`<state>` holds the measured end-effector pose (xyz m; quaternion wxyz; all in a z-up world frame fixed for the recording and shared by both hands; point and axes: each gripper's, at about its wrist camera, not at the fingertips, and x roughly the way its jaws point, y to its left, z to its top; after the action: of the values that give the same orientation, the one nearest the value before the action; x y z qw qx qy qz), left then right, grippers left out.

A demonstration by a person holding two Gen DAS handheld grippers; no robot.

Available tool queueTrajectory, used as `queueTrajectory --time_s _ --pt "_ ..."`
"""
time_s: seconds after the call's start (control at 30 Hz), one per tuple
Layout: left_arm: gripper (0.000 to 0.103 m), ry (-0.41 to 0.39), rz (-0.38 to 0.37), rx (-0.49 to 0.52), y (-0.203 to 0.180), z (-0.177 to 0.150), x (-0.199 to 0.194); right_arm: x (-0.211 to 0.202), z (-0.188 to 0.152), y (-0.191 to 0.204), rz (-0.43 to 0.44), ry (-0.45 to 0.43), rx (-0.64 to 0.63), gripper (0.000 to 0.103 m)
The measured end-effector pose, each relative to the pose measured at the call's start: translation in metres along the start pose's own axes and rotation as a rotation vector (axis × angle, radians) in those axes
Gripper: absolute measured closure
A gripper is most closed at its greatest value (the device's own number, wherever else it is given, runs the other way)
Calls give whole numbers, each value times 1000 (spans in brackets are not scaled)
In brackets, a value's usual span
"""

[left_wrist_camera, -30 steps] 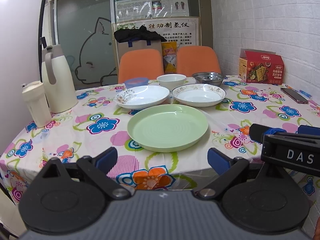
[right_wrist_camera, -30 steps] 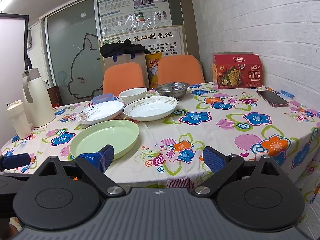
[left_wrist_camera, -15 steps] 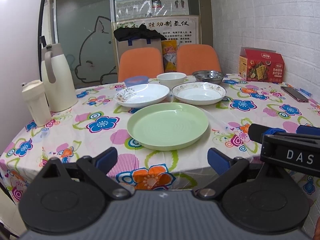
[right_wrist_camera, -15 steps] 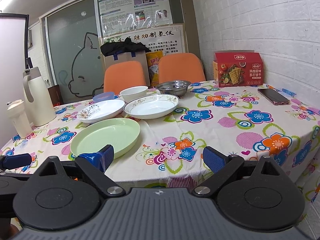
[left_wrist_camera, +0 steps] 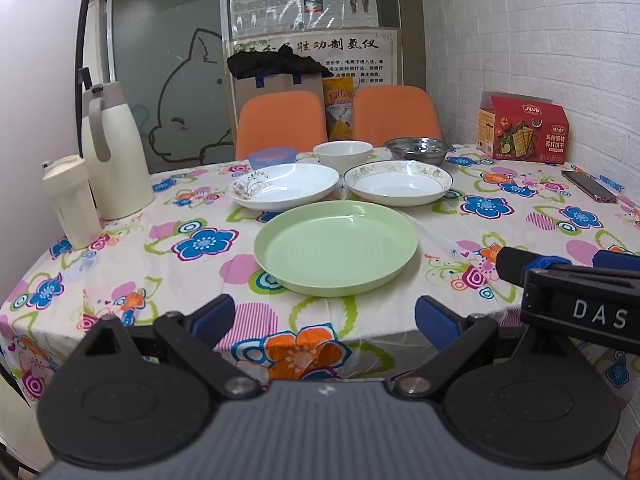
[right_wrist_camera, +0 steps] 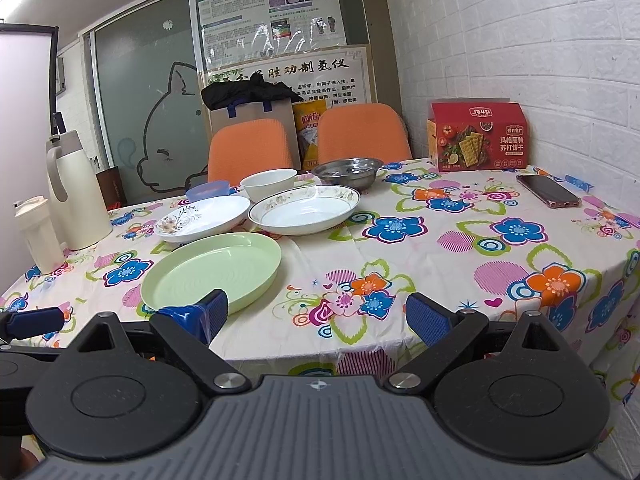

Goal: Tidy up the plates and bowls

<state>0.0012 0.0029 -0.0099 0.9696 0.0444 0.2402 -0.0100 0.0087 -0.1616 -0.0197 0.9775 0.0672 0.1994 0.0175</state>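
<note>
Six dishes sit mid-bench, untouched. Green plate [left_wrist_camera: 336,246] lies nearest: probably light plastic, stiff, with a raised rim that suits an edge pinch. Behind it, two white plates [left_wrist_camera: 284,186] [left_wrist_camera: 398,182], glazed and shallow, look like ceramic: heavier, slippery, breakable; grip each at the rim, lift level. Farther back stand a blue bowl [left_wrist_camera: 273,157], a white bowl [left_wrist_camera: 343,152] and a steel bowl [left_wrist_camera: 417,148], round and deep; take each by the wall. Tablecloth [left_wrist_camera: 120,256] is thin and may drag. Left claw [left_wrist_camera: 324,318] and right claw [right_wrist_camera: 318,314] hang wide, empty, at the near bench edge.
</note>
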Motion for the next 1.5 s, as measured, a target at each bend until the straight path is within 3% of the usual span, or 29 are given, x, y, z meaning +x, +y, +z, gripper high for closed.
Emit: queueTrajectory --time_s 1.17,1.33,1.5 --pt "7 13 -6 -5 4 3 1 0 1 1 14 -5 8 20" --pt "7 0 -1 -31 23 14 19 10 7 0 6 -42 -21 20" --pt "7 74 25 -130 63 29 58 53 9 -1 1 66 -61 20"
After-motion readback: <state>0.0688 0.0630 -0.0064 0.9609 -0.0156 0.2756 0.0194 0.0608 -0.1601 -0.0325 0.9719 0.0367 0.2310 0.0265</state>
